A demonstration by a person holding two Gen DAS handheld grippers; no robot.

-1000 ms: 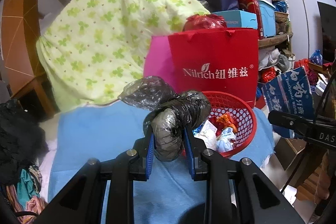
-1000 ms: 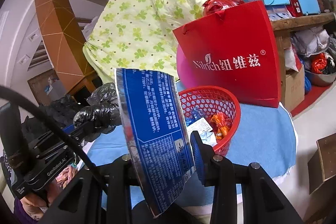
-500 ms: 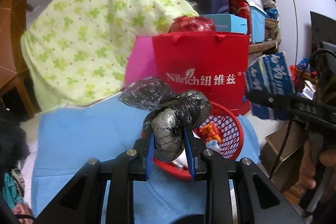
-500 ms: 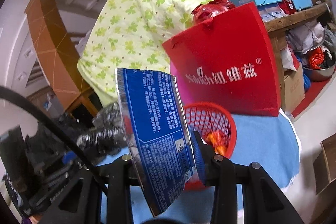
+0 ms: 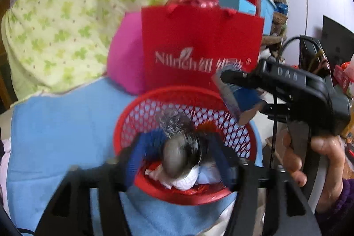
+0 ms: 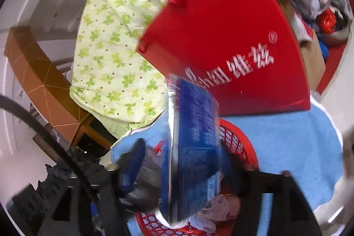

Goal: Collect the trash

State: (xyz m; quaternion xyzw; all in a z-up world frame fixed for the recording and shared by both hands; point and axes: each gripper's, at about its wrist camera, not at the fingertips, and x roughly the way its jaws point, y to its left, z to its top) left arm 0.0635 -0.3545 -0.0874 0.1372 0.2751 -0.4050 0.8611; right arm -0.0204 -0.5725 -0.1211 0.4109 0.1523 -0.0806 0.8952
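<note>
A green clover-print quilt (image 5: pixel 66 14) fills the back left of the scene, draped high over something hidden. In front of it a light blue cloth (image 5: pixel 55 125) covers the table. A red paper bag (image 5: pixel 199 48) with white lettering stands upright on the cloth, a pink bag (image 5: pixel 126 63) just behind its left side. Directly before the red bag sits a red mesh basket (image 5: pixel 137 116), already holding crumpled white and orange trash.

The left gripper (image 5: pixel 179 158) hangs over the basket's near rim with its jaws opening; the black plastic bag wad (image 5: pixel 183 154) sits between the blue pads with visible gaps on both sides, loose above the basket's contents.

The right gripper (image 6: pixel 179 171), held in a hand (image 5: pixel 309 158) at the basket's right side, is also opening. The blue foil wrapper (image 6: pixel 194 147) stands on edge between its jaws, its lower end dipping into the basket; motion blur hides whether either pad touches it.
</note>
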